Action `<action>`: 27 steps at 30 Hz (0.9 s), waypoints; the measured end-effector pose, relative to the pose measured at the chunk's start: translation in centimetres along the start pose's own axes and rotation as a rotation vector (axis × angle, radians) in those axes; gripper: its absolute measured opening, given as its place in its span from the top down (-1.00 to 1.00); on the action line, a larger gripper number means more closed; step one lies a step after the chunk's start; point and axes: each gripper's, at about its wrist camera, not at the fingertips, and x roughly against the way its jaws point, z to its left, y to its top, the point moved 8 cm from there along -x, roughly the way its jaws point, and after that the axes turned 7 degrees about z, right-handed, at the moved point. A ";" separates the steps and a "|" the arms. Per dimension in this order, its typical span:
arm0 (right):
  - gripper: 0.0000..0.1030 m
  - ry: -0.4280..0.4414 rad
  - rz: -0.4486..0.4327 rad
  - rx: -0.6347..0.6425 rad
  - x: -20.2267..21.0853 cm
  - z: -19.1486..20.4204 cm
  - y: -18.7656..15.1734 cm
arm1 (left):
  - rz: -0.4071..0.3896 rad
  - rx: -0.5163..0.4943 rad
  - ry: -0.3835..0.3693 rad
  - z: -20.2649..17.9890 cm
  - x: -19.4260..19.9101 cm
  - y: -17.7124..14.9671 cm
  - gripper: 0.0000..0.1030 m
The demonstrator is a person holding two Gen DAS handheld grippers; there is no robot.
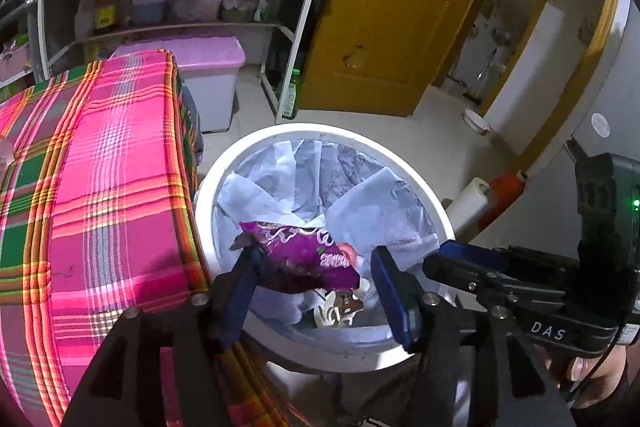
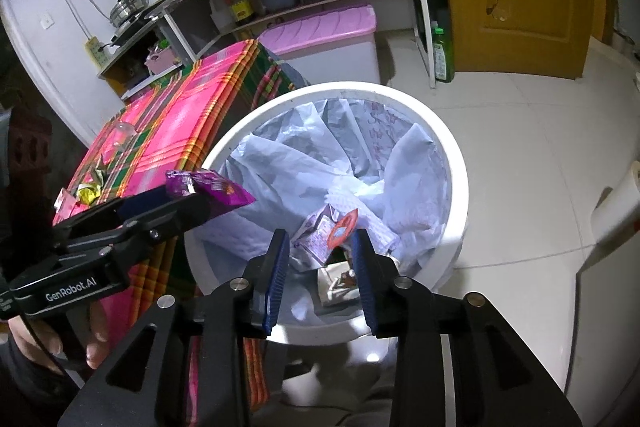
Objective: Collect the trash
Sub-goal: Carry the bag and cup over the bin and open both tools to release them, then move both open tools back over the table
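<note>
L gripper [image 1: 316,287] jaws spread, purple snack wrapper [image 1: 304,255] loose btwn pads over white bin [image 1: 224,163], R gripper [image 2: 320,267] jaws parted, unclenched, pale wrapper [image 2: 320,233] just beyond tips, inside bin

purple snack wrapper [image 1: 304,255] is crumpled and shiny, hanging over the mouth of the white trash bin [image 1: 224,163], near the rim on the tablecloth side. bin's round, lined with a pale blue bag [image 1: 360,195], a few more wrappers [image 2: 320,235] down at the bottom.
</note>
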 end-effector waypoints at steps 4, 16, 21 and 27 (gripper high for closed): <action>0.35 -0.002 -0.009 0.003 0.6 0.2 0.0 | -0.004 -0.002 -0.004 0.0 0.3 -0.1 -0.19; 0.34 -0.002 -0.026 0.015 1.4 0.9 -0.1 | -0.056 -0.013 -0.028 -0.2 2.4 -0.1 -0.30; 0.34 0.000 -0.038 0.027 2.0 1.5 0.1 | -0.081 -0.003 -0.044 0.0 3.6 -0.3 -0.30; 0.34 0.015 -0.053 0.060 2.8 3.1 0.1 | -0.116 0.004 -0.046 0.4 5.6 -0.9 -0.30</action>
